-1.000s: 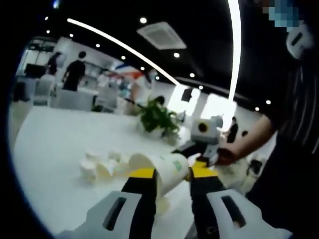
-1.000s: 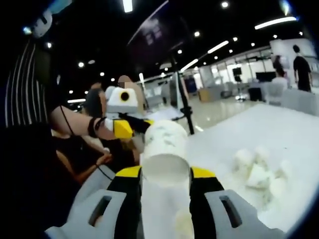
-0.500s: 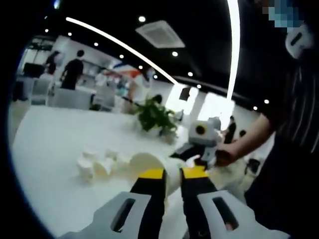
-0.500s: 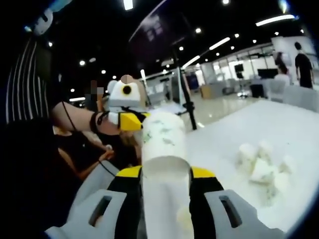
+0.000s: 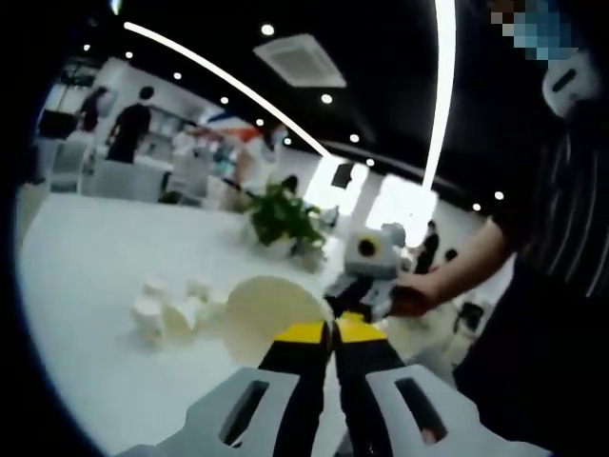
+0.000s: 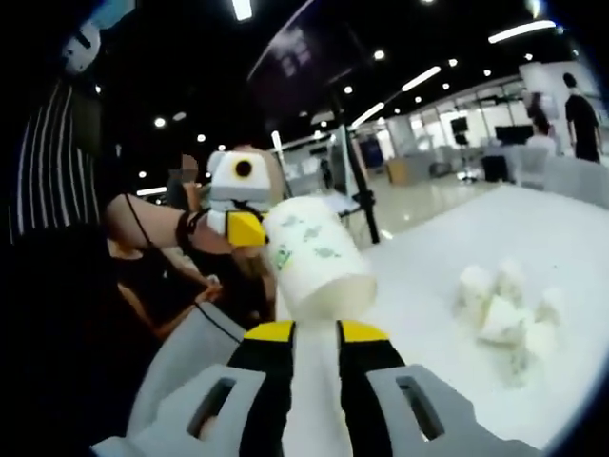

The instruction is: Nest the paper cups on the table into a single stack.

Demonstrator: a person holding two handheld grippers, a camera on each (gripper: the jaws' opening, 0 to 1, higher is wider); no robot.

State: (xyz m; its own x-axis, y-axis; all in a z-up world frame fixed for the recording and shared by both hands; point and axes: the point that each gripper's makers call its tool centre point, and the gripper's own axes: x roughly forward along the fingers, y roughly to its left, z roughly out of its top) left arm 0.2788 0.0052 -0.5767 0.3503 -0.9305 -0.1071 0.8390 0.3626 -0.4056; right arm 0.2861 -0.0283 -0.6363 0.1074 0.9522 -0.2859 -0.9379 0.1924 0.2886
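Observation:
One white paper cup (image 5: 262, 319) with green print hangs in the air between both grippers, its cream mouth turned toward the left gripper view. My left gripper (image 5: 331, 328) has its jaws pressed nearly together at the right side of the cup's rim. From the right gripper view the same cup (image 6: 319, 252) tilts up and left, and the left gripper (image 6: 249, 228) touches its far end. My right gripper (image 6: 317, 328) sits just below the cup's near end with a slim gap between its jaws; whether it grips is unclear. A heap of several loose cups (image 5: 166, 307) (image 6: 500, 305) lies on the white table (image 5: 86, 276).
A potted plant (image 5: 281, 217) stands at the table's far side. The person's hand (image 5: 414, 295) holds the right gripper (image 5: 344, 300), and their forearm (image 6: 143, 219) crosses the right gripper view. Chairs (image 5: 105, 176) and people (image 5: 128, 124) are in the background.
Both pairs of jaws have narrowed from cup width to a small gap. The cup has tilted and now sits above the right jaws instead of between them.

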